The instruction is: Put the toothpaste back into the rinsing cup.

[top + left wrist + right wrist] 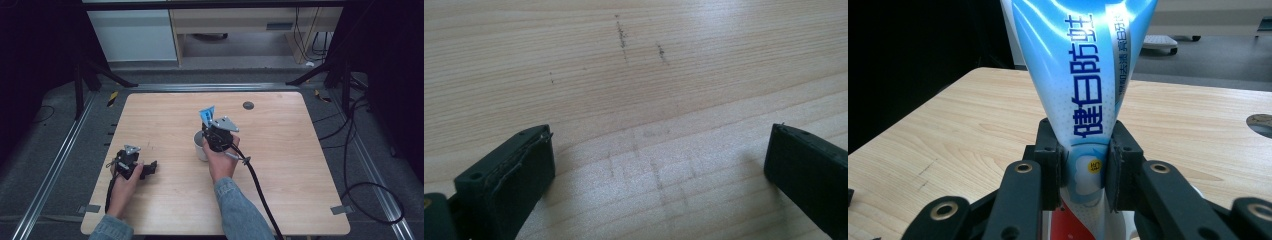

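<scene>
A blue and white toothpaste tube point(207, 114) with dark blue lettering stands upright, its flat crimped end on top. My right gripper point(216, 134) is shut on the tube low down. In the right gripper view the two black pads squeeze the tube point(1073, 75) from both sides at the gripper point(1083, 170). The tube's lower end points into a white cup point(199, 148) on the table, just left of the right hand. My left gripper point(149, 168) rests on the table at the front left. Its jaws stand wide apart over bare wood in the left gripper view point(659, 170).
The light wooden table point(280, 150) has a round dark cable hole point(248, 105) near its far edge, also seen in the right gripper view point(1260, 125). A black cable point(257, 185) trails from the right gripper toward the front edge. Dark floor and metal rails surround the table.
</scene>
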`<state>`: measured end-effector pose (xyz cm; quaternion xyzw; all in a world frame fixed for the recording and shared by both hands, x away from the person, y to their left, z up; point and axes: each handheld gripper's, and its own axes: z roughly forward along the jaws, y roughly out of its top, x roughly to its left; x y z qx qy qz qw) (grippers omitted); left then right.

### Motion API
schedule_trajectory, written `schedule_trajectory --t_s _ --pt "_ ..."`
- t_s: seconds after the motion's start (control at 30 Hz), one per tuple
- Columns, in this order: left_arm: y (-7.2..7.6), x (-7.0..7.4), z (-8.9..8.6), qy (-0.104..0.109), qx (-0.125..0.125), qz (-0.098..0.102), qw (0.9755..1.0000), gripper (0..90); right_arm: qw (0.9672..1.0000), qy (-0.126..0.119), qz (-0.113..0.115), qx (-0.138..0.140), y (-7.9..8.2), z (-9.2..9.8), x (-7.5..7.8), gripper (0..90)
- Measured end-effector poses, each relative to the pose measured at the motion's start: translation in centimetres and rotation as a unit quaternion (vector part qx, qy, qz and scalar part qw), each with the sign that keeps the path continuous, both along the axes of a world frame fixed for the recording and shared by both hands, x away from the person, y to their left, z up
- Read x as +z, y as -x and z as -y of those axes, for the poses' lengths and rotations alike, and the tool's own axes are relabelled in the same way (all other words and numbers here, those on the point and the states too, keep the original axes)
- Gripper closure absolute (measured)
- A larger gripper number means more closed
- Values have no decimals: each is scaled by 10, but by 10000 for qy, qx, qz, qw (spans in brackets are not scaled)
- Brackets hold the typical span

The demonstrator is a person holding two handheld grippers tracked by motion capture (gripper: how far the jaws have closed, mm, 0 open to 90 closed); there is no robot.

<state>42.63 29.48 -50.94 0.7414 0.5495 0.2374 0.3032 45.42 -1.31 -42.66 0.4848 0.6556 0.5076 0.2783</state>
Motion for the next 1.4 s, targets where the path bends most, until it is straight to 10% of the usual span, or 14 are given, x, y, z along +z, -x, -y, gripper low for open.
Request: schedule_trajectory --t_s 1.4 --pt "0 0 0 2 5 1 10000 0 9995 -167 -255 105 -7 11 2 631"
